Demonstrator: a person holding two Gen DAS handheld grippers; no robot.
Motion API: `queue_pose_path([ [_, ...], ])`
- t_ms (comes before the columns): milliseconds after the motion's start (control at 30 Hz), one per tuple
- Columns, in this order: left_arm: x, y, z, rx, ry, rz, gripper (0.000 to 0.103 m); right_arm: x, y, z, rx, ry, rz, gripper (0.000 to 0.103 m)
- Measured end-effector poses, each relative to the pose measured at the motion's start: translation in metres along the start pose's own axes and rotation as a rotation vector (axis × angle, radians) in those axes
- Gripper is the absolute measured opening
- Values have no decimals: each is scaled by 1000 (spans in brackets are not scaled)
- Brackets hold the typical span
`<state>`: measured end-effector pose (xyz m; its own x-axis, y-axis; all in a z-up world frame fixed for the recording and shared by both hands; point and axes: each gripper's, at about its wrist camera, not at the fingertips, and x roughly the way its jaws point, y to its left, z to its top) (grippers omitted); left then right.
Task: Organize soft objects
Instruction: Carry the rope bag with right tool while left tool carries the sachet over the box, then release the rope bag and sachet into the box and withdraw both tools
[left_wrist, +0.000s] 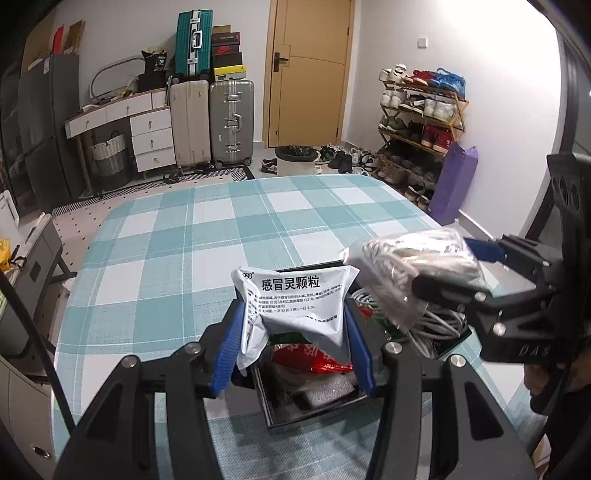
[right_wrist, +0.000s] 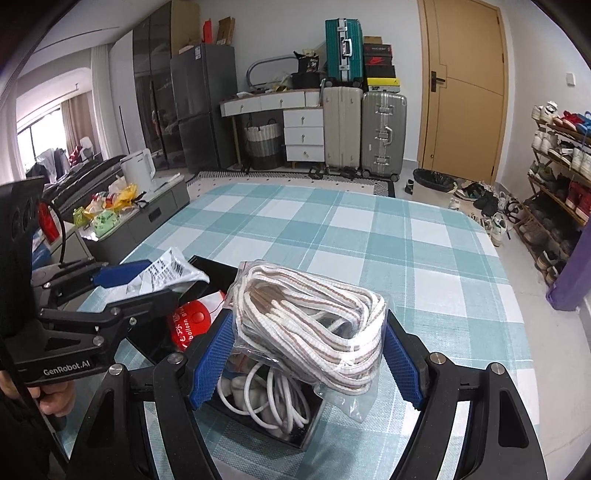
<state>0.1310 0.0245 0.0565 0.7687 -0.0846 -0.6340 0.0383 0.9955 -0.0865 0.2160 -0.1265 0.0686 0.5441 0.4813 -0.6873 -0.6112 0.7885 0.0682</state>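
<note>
Surface: a table (right_wrist: 424, 251) covered by a teal-and-white checked cloth, seen in both wrist views. Room, left wrist view: suitcases (left_wrist: 212, 122) and a white drawer unit (left_wrist: 151, 136) stand at 11 o'clock, a tan door (left_wrist: 310, 70) at 12, a shoe rack (left_wrist: 421, 122) at 2.

Box (right_wrist: 258, 413): black, open-topped, set on the cloth at the near edge, under both grippers. White cable (right_wrist: 273, 398) and a red packet (right_wrist: 188, 325) lie inside.

Sachet (left_wrist: 299, 302): white, printed with black Chinese text, pinched at both sides by the left gripper (left_wrist: 295, 332), jaws part closed on it. It is held just above the box, print upright, long axis from 9 to 3 o'clock.

Lace bag (right_wrist: 314, 325): clear plastic holding coiled white-and-brown laces, clamped by the right gripper (right_wrist: 306, 354), jaws part closed on it. It is held above the box's cable end, at 3 o'clock of the sachet. In the right wrist view its long axis runs from 10 to 4 o'clock.
</note>
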Motion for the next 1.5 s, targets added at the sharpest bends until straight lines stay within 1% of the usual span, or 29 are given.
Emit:
queue_pose_path([
  [300,9,4,2,-19,17,-4,51,21,4,5,-39,55,30,78],
  [700,21,0,3,-7,38,-14,51,46,7,8,-58,128,64,78],
  [1267,25,3,3,-14,46,-17,51,63,8,9,-106,193,141,78],
  [1400,25,2,4,-9,46,-16,51,65,9,10,-119,203,148,78],
  [1433,26,2,4,-10,48,-20,51,65,9,10,-122,203,149,79],
  [1500,27,2,4,-9,53,-24,52,64,9,9,-134,196,149,83],
])
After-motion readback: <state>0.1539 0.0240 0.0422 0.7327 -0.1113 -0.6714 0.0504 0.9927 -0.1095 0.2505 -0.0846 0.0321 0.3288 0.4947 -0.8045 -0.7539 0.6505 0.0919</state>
